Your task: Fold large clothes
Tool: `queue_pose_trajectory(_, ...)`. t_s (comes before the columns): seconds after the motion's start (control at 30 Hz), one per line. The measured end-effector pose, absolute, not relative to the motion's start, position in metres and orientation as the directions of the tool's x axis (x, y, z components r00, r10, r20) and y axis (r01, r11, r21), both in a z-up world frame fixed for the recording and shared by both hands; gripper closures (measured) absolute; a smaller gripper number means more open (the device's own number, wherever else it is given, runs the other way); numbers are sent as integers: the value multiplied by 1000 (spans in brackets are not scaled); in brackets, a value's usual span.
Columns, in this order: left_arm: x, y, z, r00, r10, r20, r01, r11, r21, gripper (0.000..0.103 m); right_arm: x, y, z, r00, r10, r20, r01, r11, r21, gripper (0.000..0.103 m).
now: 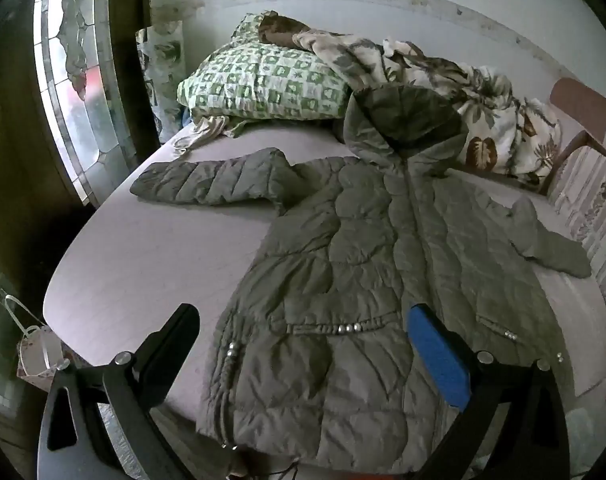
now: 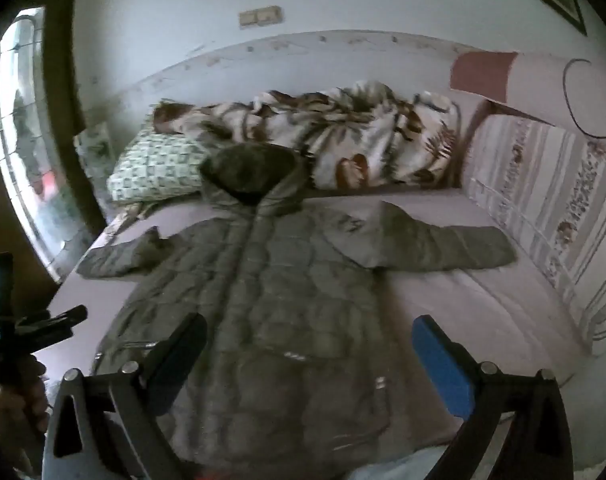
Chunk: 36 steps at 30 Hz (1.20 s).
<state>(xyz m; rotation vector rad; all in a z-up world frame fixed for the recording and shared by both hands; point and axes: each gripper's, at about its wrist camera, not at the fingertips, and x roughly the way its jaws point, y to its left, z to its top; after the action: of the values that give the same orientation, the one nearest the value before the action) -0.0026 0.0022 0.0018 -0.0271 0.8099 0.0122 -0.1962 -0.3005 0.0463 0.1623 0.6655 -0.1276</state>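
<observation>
Black gripper fingers frame both wrist views. Left gripper: jaws spread wide, nothing between the pads; the blue pad sits on its right finger. Below and between these jaws lies the hem of the olive quilted jacket, spread front-up on the pale bed sheet, zipper running away from the jaws toward the hood. One sleeve extends left beyond the jaws. Right gripper: jaws likewise fully apart and empty, hovering over the jacket's lower front; the other sleeve stretches right beyond them. Far past the hood rest a green checked pillow and a leaf-print blanket. A hand grips the left gripper's handle at far left.
</observation>
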Motion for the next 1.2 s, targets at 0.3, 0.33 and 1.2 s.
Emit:
queue_pose_trajectory(0.3,-36,1,24,714,-11,-700,-9,1000,-26,0,-215,-280,51,787,-76,-612,179,978,109,0)
queue_pose_trajectory(0.33,-38,2,26,718,-16,-696,-8,1000,-30,0,-217,-279,51,787,-78,-612,181,977,109,0)
queue_pose_trajectory(1.2,-59,8,32,741,-22,-672,-3,999,-37,0,-224,-271,47,783,-76,-618,168,981,92,0)
